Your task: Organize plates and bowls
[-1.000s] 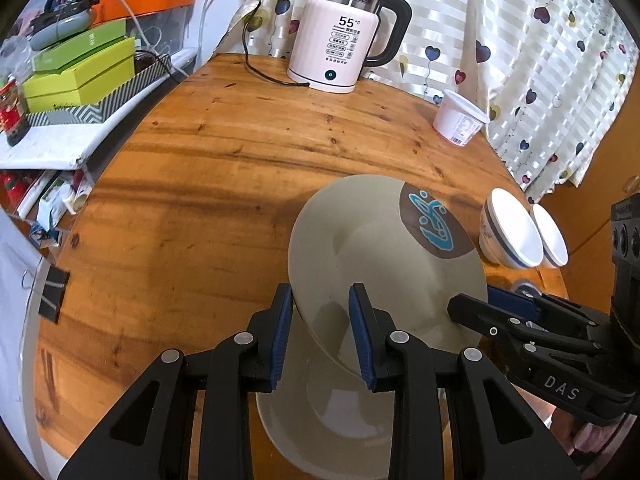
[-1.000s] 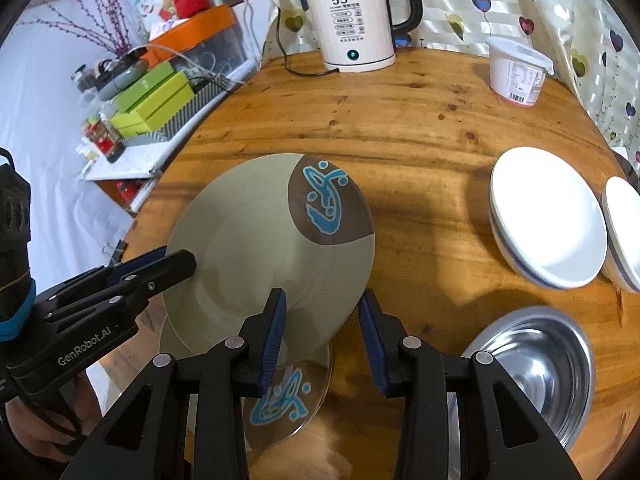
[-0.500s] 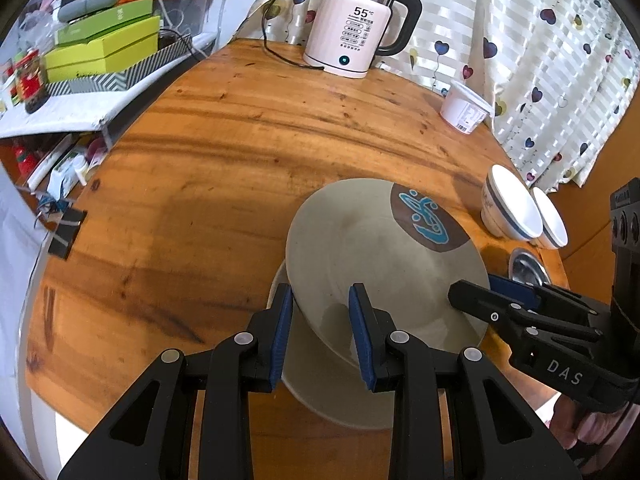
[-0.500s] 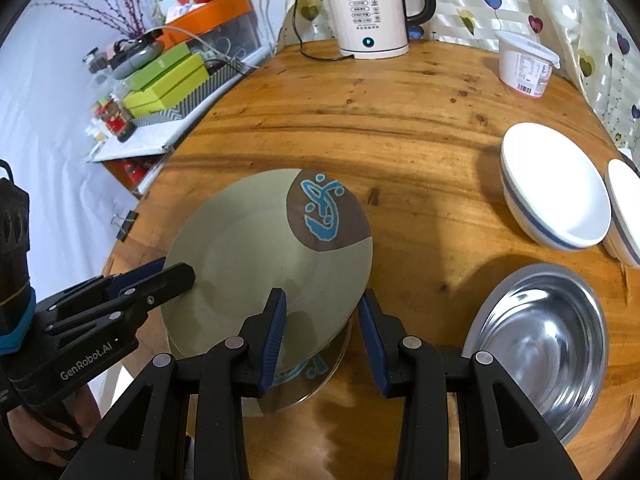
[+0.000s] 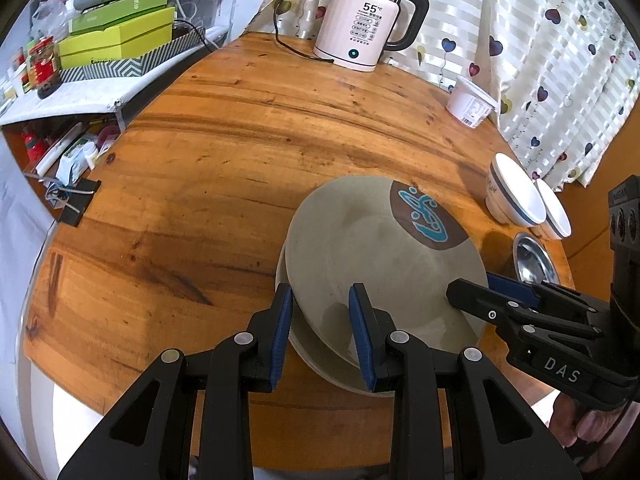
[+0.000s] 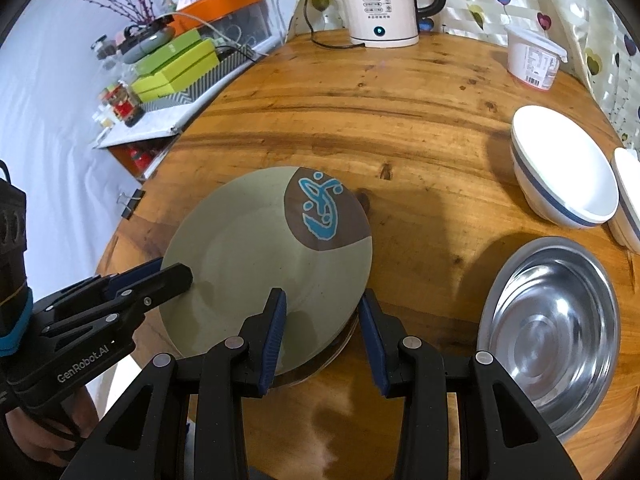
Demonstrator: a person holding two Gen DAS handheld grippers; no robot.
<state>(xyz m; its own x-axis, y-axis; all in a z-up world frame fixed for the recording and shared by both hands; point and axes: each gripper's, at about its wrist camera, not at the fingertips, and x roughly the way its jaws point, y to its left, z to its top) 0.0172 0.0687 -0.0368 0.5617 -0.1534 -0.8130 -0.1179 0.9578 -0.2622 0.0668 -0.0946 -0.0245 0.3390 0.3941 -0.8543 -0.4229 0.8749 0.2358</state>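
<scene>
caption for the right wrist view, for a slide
Both grippers hold a green plate over a matching plate, beside a steel bowl.

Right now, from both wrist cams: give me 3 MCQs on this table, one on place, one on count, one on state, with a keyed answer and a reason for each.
1. Where is the steel bowl?
A. right of the plates, in front of the white bowls
B. beside the kettle
C. on the shelf

2. How many white bowls with a blue band stand on the table?
A. one
B. two
C. four

3. How is the top plate held?
A. lying free, both grippers clear of it
B. by one gripper only
C. by both grippers at its rim, over a second plate

Key:
1 A: it sits near the table's edge, with the white bowls just behind it.
2 B: two stand side by side.
3 C: the left gripper and the right gripper each straddle its rim.
</scene>
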